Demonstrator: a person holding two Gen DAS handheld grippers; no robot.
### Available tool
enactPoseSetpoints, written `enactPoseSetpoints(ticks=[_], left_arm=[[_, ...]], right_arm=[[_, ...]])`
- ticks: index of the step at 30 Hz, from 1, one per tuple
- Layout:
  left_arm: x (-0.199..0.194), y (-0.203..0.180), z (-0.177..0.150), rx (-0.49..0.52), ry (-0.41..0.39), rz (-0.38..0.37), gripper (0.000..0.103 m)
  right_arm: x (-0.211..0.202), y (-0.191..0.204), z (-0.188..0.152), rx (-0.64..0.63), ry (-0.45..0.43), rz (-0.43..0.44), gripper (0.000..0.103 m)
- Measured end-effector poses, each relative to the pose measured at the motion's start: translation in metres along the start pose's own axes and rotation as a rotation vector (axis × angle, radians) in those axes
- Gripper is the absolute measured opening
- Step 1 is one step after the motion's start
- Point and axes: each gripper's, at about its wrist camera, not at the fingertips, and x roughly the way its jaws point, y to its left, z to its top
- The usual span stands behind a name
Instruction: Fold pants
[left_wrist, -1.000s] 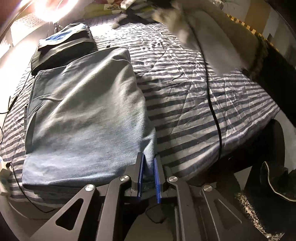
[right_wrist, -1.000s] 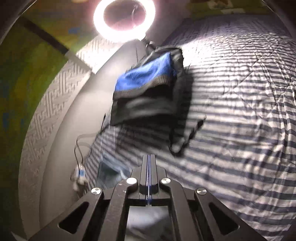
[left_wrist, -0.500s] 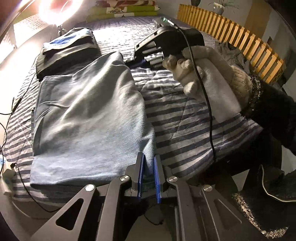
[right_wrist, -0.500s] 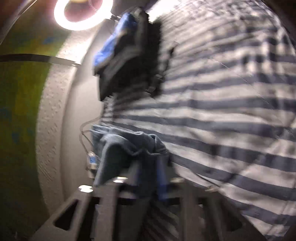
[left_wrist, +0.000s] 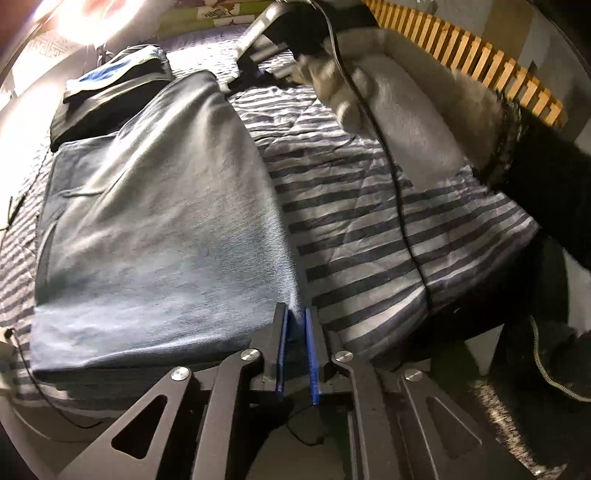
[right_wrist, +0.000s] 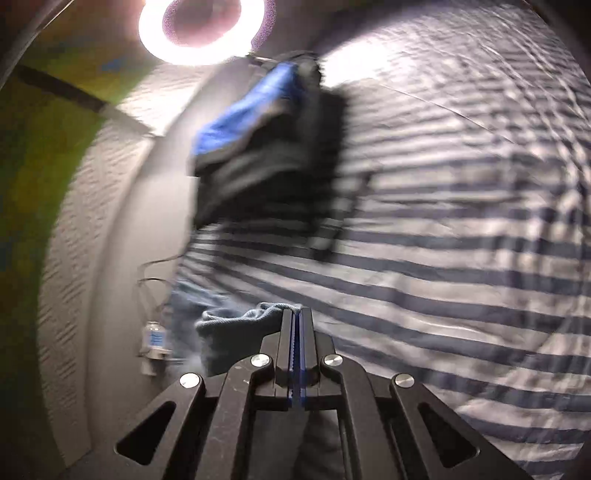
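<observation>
Blue-grey pants (left_wrist: 159, 221) lie folded into a thick rectangle on the striped bed cover (left_wrist: 369, 221). My left gripper (left_wrist: 295, 314) is shut on their near right corner, with cloth pinched between the blue pads. A gloved hand (left_wrist: 388, 92) holds my right gripper (left_wrist: 236, 79) at the pants' far right corner. In the right wrist view that gripper (right_wrist: 296, 314) is shut, and a bunched fold of the pants (right_wrist: 236, 328) sticks out to the left of its tips. This view is blurred.
A dark stack of folded clothes with a blue top (left_wrist: 110, 85) sits just beyond the pants near the wall. A ring light (right_wrist: 201, 29) glares above it. A black cable (left_wrist: 399, 203) hangs across the bed. A wooden slatted rail (left_wrist: 480, 70) runs along the far right.
My right gripper has come down toward the bed with the pants' far corner in it, rolling a little. The left gripper has kept its hold at the near corner.
</observation>
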Motion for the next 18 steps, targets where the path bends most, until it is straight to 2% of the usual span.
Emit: enactPoseSetpoints(ticks=[1, 3, 4, 6, 9, 10, 11, 12, 14, 17, 18], left_arm=[[-0.007, -0.001, 0.000, -0.002, -0.009, -0.038, 0.012], [-0.023, -0.001, -0.003, -0.003, -0.048, -0.055, 0.013], [-0.034, 0.002, -0.005, -0.008, -0.077, -0.041, 0.013], [-0.052, 0.019, -0.008, -0.070, -0.135, -0.011, 0.013], [-0.076, 0.072, -0.016, -0.266, -0.235, 0.099, 0.018], [-0.083, 0.097, -0.024, -0.361, -0.266, 0.155, 0.027], [-0.086, 0.111, -0.030, -0.409, -0.281, 0.189, 0.038], [-0.090, 0.132, -0.039, -0.478, -0.298, 0.250, 0.043], [-0.090, 0.157, -0.049, -0.539, -0.292, 0.300, 0.059], [-0.075, 0.186, -0.060, -0.579, -0.222, 0.338, 0.058], [-0.069, 0.193, -0.063, -0.602, -0.212, 0.322, 0.058]], right_arm=[[-0.002, -0.006, 0.000, 0.005, 0.004, -0.022, 0.002], [-0.023, -0.015, 0.006, -0.008, -0.067, -0.123, 0.006], [-0.035, -0.018, 0.009, -0.013, -0.095, -0.142, 0.006], [-0.058, -0.014, 0.011, -0.046, -0.120, -0.126, 0.006], [-0.069, 0.018, -0.005, -0.200, -0.107, -0.123, 0.006], [-0.066, 0.028, -0.013, -0.240, -0.099, -0.125, 0.006], [-0.061, 0.041, -0.021, -0.295, -0.083, -0.135, 0.006], [-0.051, 0.055, -0.031, -0.358, -0.064, -0.153, 0.006], [-0.037, 0.067, -0.041, -0.413, -0.042, -0.168, 0.006], [-0.006, 0.074, -0.046, -0.420, -0.002, -0.197, 0.006], [0.001, 0.076, -0.048, -0.420, 0.004, -0.212, 0.006]])
